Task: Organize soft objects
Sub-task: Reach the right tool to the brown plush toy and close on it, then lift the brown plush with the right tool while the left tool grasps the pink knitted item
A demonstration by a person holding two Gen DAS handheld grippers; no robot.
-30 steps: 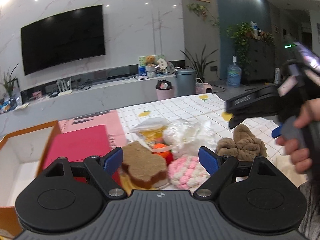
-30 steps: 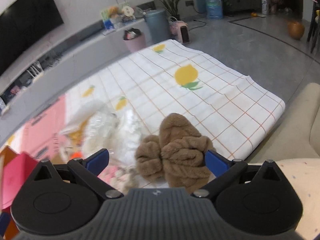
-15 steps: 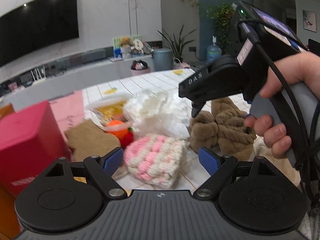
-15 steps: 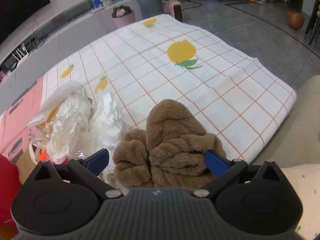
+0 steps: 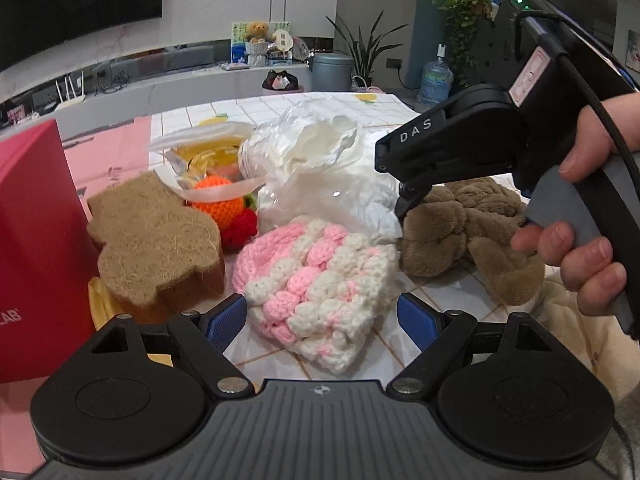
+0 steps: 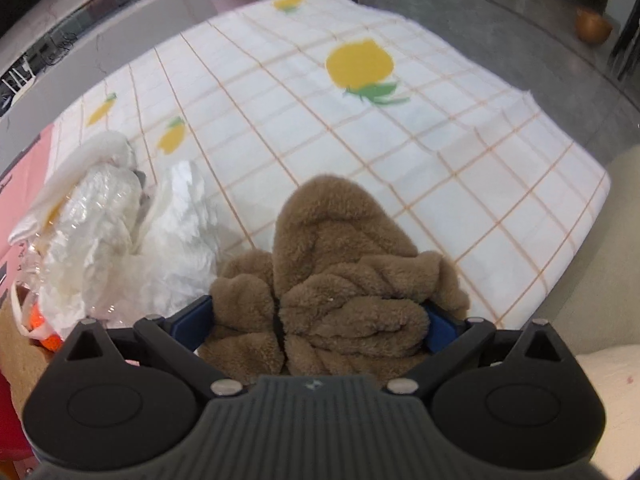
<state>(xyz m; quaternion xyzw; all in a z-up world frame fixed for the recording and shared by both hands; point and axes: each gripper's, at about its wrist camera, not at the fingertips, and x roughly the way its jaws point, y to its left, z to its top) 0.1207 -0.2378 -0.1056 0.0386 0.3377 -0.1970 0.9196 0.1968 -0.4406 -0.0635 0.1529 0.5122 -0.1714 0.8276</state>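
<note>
Two grippers: both in view, each held by a person.
Table (image 6: 460, 168): covered by a white cloth with an orange grid and yellow fruit prints; pink mat at its left side.
Red box (image 5: 36, 240): upright at the left edge of the left wrist view, just beside the sponge.
Right gripper (image 6: 316, 324): black, blue-padded jaws closed in against both sides of the brown plush scrunchie bundle (image 6: 340, 280); bundle lies on the table, bulging up between the pads. In the left wrist view a hand (image 5: 576, 248) grips the gripper's grey handle.
Left gripper (image 5: 320, 320): jaws spread wide, holding nothing; near edge of the pink-and-white crocheted hat (image 5: 316, 276) lies between the blue pads, not touched by them.
Crumpled clear plastic bags (image 5: 320, 168): heaped behind the hat, touching the brown bundle's left side.
Tan bear-shaped fibre sponge (image 5: 152, 236): left of the hat, tilted, resting on something yellow.
Orange crocheted ball (image 5: 218, 204): between sponge and bags, a red knitted piece (image 5: 240, 230) against it.
</note>
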